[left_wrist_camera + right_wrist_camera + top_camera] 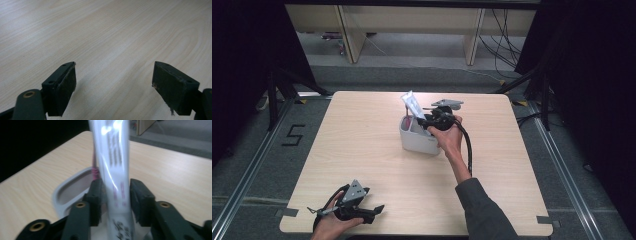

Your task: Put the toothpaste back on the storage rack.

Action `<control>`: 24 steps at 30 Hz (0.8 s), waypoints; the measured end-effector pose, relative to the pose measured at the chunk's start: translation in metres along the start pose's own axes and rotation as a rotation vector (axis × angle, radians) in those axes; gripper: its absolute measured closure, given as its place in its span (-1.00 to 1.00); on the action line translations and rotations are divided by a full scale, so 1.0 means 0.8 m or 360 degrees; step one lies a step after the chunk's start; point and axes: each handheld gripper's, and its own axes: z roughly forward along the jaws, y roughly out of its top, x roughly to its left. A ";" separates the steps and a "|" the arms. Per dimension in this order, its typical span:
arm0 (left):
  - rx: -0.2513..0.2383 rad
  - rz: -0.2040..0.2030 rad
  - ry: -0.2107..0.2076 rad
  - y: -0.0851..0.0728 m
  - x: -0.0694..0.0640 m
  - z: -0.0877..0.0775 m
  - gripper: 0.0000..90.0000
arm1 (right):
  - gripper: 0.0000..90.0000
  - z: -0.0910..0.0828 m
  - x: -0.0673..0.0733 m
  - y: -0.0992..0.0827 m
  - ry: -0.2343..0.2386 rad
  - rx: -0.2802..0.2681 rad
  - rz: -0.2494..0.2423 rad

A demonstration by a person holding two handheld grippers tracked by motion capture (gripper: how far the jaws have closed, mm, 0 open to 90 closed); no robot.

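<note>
A white holder cup (417, 140) stands near the middle of the table, with a pale tube (412, 105) rising out of it, tilted to the left. My right gripper (428, 122) reaches over the cup from the right. In the right gripper view the printed tube (113, 157) stands between the jaws of this gripper (115, 195); the pads sit close on both sides without pinching it, so it is open. A thin pink thing (94, 172) sticks up from the cup (62, 195) behind the tube. My left gripper (371, 212) rests low at the front left, open (113, 77), nothing between its jaws.
The light wooden table (362, 150) has rounded corners, and its front edge lies just below the left hand. The right gripper's black cable (469, 150) loops beside the forearm. Dark curtains and stand legs flank the table; desks stand on the floor behind.
</note>
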 end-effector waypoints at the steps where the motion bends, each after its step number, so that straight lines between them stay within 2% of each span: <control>1: -0.0005 0.0002 -0.0003 0.000 0.001 0.000 -0.58 | 0.35 -0.006 0.003 0.001 -0.0007 -0.0031 0.0014; 4: 0.0000 -0.0002 0.0005 0.000 0.000 0.000 -0.58 | 0.28 -0.021 0.007 0.005 -0.0033 -0.0035 -0.0048; 6: -0.0012 0.0000 -0.0002 0.000 0.000 0.001 -0.58 | 0.27 -0.030 0.005 0.005 -0.0010 -0.0029 -0.0071; 8: 0.0017 0.0018 0.0011 0.000 0.001 0.000 -0.58 | 0.25 -0.036 0.003 0.003 0.0001 -0.0036 -0.0064; 10: 0.0014 0.0014 0.0014 0.000 0.001 0.001 -0.58 | 0.20 -0.042 -0.002 0.000 -0.0014 -0.0034 -0.0063; 11: 0.0015 0.0016 0.0012 0.000 0.001 0.000 -0.58 | 0.20 -0.044 -0.003 -0.002 0.0000 -0.0013 -0.0030; 14: -0.0001 0.0000 -0.0001 0.000 0.000 0.001 -0.58 | 0.19 -0.051 -0.008 -0.005 0.0011 -0.0034 -0.0021; 15: 0.0014 0.0016 0.0011 0.000 0.002 0.000 -0.58 | 0.17 -0.054 -0.008 -0.006 0.0010 -0.0047 -0.0008; 16: -0.0002 -0.0002 -0.0003 0.000 0.000 0.001 -0.58 | 0.17 -0.055 -0.009 -0.006 0.0015 -0.0047 -0.0004; 17: 0.0000 0.0000 -0.0001 0.000 0.001 0.001 -0.58 | 0.17 -0.058 -0.011 -0.007 0.0010 -0.0068 -0.0021; 21: 0.0000 -0.0002 0.0002 0.000 0.000 0.001 -0.58 | 0.14 -0.069 -0.012 -0.009 0.0021 -0.0078 -0.0003; 22: -0.0003 -0.0005 0.0003 0.000 0.000 0.001 -0.58 | 0.14 -0.071 -0.013 -0.009 0.0013 -0.0072 -0.0028; 24: -0.0001 0.0000 0.0002 0.000 0.001 0.001 -0.58 | 0.13 -0.076 -0.012 -0.012 0.0024 -0.0086 -0.0009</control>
